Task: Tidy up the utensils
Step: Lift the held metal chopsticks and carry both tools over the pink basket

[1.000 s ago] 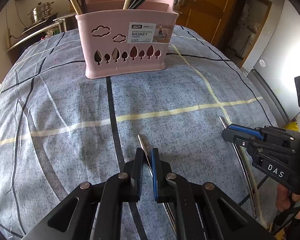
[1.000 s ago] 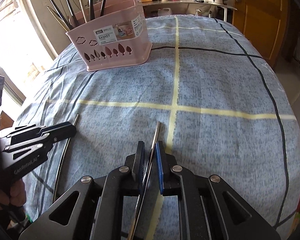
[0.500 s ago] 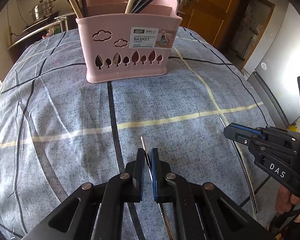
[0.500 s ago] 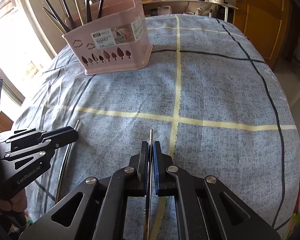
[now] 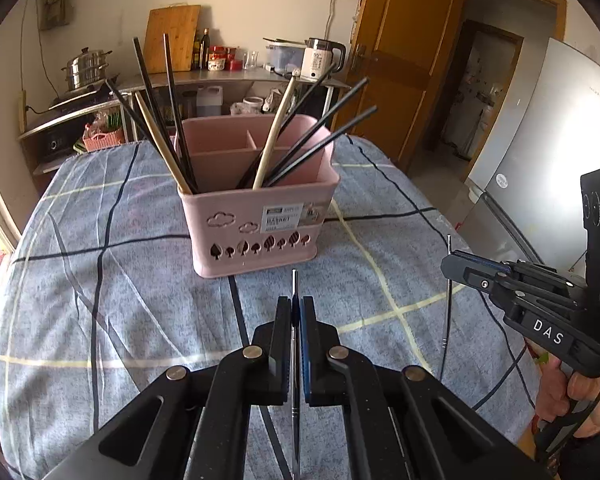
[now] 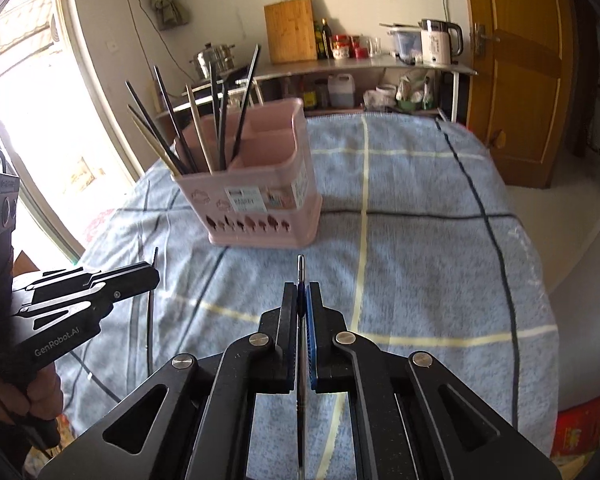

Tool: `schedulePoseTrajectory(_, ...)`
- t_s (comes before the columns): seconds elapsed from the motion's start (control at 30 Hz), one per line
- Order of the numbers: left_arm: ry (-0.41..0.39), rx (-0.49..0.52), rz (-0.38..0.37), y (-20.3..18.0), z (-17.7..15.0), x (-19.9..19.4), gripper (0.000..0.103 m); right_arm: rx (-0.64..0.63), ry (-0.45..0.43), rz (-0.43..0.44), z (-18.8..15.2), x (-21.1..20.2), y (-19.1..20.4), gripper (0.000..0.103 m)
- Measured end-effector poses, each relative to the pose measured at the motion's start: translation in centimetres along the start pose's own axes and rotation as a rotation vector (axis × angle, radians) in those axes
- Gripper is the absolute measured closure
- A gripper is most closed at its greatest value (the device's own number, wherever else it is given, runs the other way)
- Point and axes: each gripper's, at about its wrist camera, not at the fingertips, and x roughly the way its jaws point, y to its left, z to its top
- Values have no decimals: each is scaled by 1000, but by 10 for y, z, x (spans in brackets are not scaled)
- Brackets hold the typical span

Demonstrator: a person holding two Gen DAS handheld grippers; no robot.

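A pink utensil basket (image 5: 256, 220) stands on the table with several black and wooden chopsticks in its front compartments; it also shows in the right wrist view (image 6: 260, 208). My left gripper (image 5: 295, 312) is shut on a metal chopstick (image 5: 294, 284), held above the table in front of the basket. My right gripper (image 6: 302, 300) is shut on another metal chopstick (image 6: 300, 270), also lifted. The right gripper shows at the right of the left wrist view (image 5: 456, 264), with its chopstick (image 5: 447, 300) hanging down. The left gripper shows at the left of the right wrist view (image 6: 148, 276).
The table carries a blue-grey checked cloth (image 5: 100, 300). Behind it stands a shelf with a steel pot (image 5: 86, 68), a cutting board (image 5: 172, 36), bottles and a kettle (image 5: 320, 58). A wooden door (image 5: 396, 72) and a fridge (image 5: 548, 152) are at the right.
Both grippers have risen from the cloth with their chopsticks, which now hang clear of the table. The right gripper closed fully on its chopstick. The views now look level at the basket.
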Motion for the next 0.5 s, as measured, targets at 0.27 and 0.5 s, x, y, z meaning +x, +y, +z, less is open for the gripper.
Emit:
schedulePoseTrajectory(0.27, -93, 18, -16, 1, 28, -29, 99, -8, -106, 4, 24, -24, 4, 99)
schedulePoseTrajectory(0.5, -91, 7, -23, 3, 21, -30, 100, 1, -99, 7, 13, -25, 1, 99)
